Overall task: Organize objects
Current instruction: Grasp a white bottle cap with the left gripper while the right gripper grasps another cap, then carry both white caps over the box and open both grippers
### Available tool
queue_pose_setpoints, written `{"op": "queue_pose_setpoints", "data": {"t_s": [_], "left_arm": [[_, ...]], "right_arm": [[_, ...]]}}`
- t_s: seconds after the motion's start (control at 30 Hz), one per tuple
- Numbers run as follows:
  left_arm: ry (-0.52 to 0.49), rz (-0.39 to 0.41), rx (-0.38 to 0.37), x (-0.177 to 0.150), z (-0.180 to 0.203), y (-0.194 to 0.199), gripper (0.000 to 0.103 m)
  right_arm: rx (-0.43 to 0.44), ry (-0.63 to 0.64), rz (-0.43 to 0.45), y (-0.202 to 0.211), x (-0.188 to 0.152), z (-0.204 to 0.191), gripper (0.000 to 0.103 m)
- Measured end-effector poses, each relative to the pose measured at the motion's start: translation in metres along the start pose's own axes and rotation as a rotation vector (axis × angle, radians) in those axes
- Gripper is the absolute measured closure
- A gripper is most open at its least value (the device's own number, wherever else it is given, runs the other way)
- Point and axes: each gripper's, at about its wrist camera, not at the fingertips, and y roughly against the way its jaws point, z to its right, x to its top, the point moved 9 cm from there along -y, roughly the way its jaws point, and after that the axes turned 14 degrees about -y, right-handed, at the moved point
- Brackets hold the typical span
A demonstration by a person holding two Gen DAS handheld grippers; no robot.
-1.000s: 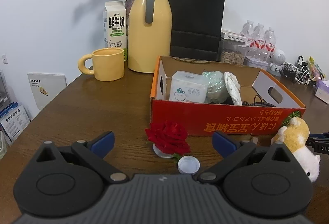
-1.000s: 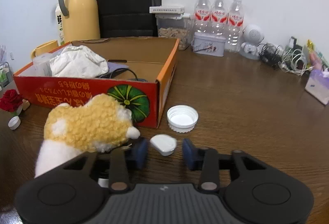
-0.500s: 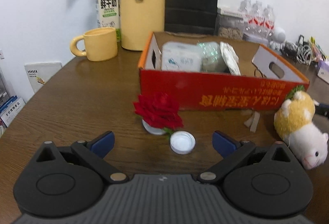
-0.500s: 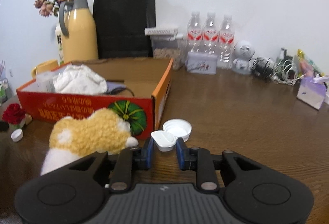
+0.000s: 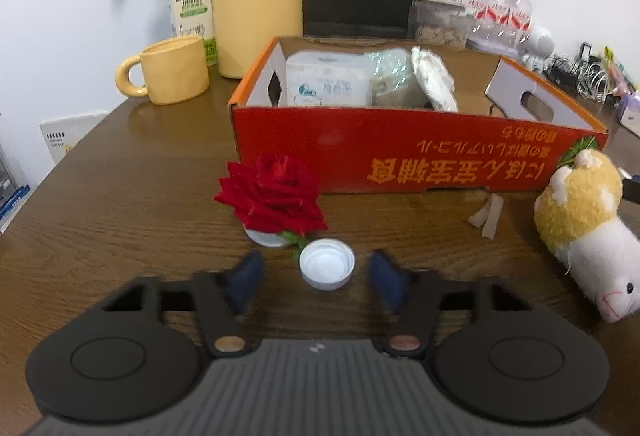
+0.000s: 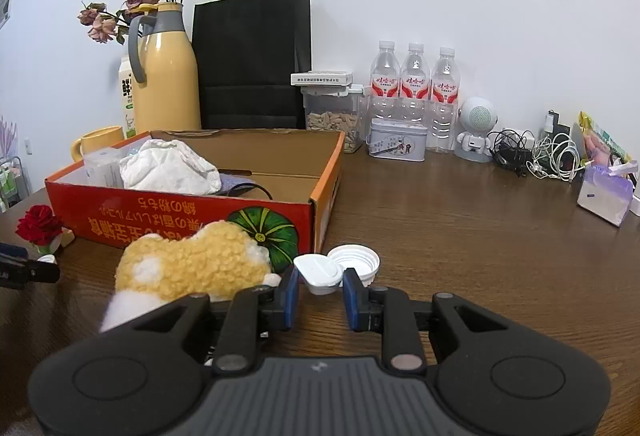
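Since the earlier frames, left tongs (image 5: 316, 274) have dropped toward the worktop (image 5: 120, 220) and are closing, blurred, around a white bottle cap (image 5: 327, 263); pads not yet touching it. Orange cardboard box (image 5: 400, 156) stands mid-worktop, holding a white container (image 5: 326, 84) and white cloth (image 6: 170, 166). Plush toy (image 5: 580, 220) lies by the box's front corner. Red rose (image 5: 276, 196) sits just behind the cap. Right tongs (image 6: 319, 290) are clamped on a small white lid (image 6: 320, 272), lifted, just in front of a second, larger white cap (image 6: 356, 262).
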Motion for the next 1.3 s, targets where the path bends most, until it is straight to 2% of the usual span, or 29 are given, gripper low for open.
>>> {"op": "queue_pose_setpoints", "data": {"t_s": [0.03,0.37,0.53,0.67,0.93,1.3], "left_arm": [[-0.001,0.003,-0.004,0.0,0.001,0.001,0.074],[0.018,0.009,-0.016,-0.008,-0.001,0.012,0.074],[0.006,0.067,-0.051,-0.002,0.001,0.027,0.074],[-0.014,0.157,-0.052,0.022,0.001,0.044,0.074],[-0.034,0.28,-0.066,0.077,0.01,0.052,0.074],[-0.02,0.367,-0.102,0.137,0.036,0.024,0.073]], "right_arm": [[0.0,0.001,0.0,0.0,0.0,0.0,0.081],[-0.005,0.006,0.005,0.004,-0.004,-0.005,0.081],[-0.002,0.004,0.026,0.01,-0.002,-0.007,0.081],[0.026,0.014,0.061,0.019,0.008,-0.016,0.081],[0.101,0.051,0.105,0.016,0.033,-0.052,0.081],[0.15,0.08,0.168,-0.014,0.078,-0.093,0.08]]}}
